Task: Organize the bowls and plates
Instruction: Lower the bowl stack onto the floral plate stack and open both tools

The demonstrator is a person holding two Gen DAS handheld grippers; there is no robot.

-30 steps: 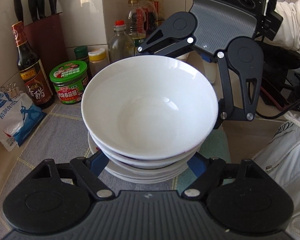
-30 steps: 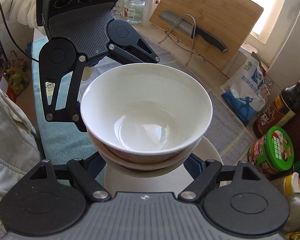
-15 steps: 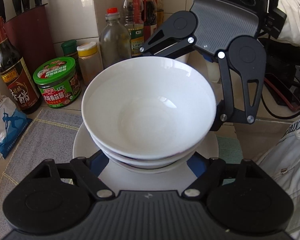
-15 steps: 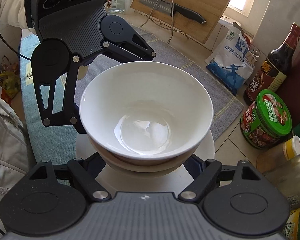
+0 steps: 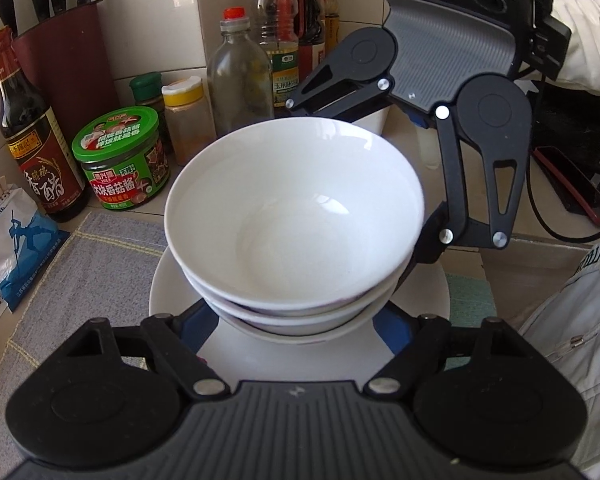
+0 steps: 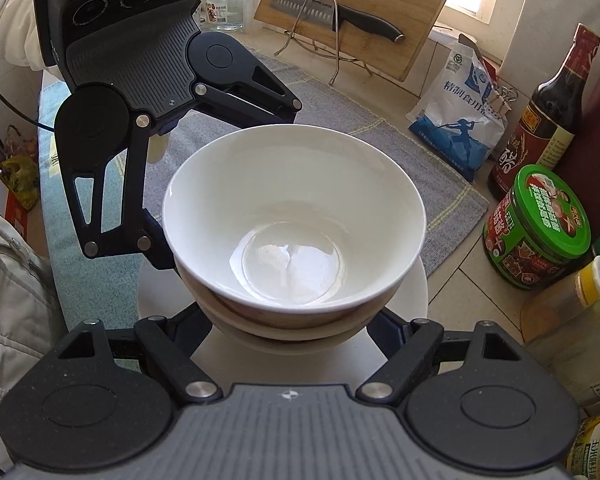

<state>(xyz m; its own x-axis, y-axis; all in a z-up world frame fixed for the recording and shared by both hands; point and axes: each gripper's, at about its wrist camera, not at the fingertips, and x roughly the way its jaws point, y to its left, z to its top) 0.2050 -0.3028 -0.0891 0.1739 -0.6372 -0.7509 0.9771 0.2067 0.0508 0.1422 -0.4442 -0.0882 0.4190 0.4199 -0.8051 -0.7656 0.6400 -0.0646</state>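
Nearest, the left gripper has its blue-tipped fingers clamped round the stack of nested glossy white ceramic bowls, low on its sides. At twelve o'clock, the right gripper clamps the far side. The stack sits over a round white plate on the desk. Risk: uneven release tips it toward the green-lidded sauce jar at ten o'clock.

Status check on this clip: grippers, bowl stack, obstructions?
Left gripper and right gripper both clamp the stack of white ceramic bowls from opposite sides. Stack over white round plate; contact unclear. Green-lidded sauce jar close by, apart.
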